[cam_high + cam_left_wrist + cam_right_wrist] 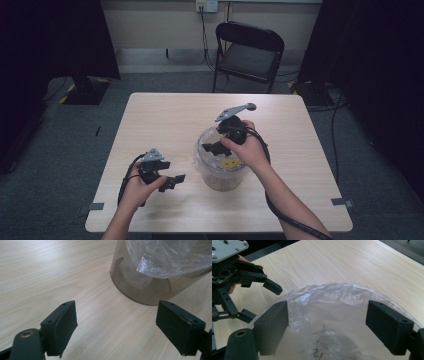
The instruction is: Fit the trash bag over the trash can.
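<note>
Right gripper [325,325], jaws wide, hovers over the bag-lined bin [222,170] (liner already seated), left gripper [117,325] open beside it.

Black folding chair [249,52] (behind table [165,115])

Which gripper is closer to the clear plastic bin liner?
Right. The right gripper hangs directly over the liner, jaws open; the left gripper sits beside the bin, apart.

- A light wooden table [165,112] is standing on the grey carpeted floor [60,135].
- A smoky see-through bin [222,177], lined with a clear plastic bag [207,137], is sitting upright on the tabletop, toward its near edge.
</note>
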A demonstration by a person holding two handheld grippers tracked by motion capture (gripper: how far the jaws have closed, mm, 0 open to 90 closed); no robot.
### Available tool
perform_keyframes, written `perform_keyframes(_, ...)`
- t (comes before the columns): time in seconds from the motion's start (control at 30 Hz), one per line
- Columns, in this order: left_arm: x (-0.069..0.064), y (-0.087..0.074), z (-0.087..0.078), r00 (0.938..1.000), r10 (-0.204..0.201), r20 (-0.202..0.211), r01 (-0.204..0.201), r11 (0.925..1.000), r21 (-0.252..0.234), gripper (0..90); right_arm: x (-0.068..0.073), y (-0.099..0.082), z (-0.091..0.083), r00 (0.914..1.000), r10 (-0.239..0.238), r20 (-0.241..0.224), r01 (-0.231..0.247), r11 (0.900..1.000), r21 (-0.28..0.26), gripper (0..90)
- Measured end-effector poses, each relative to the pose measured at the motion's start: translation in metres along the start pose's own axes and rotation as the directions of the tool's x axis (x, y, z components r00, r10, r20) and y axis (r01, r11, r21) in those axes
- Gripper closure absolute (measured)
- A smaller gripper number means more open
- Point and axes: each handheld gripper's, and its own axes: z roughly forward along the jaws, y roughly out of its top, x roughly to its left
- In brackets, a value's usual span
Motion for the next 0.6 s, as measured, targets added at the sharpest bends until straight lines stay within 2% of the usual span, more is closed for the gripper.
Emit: perform_keyframes(0.6,0.0,-0.001,0.002,0.9999,0.011,-0.002,-0.011,0.9999,0.001,16.7,-0.01,-0.019,-0.035,0.9996,0.022,-0.016,-0.023,0.9977,-0.063,17.2)
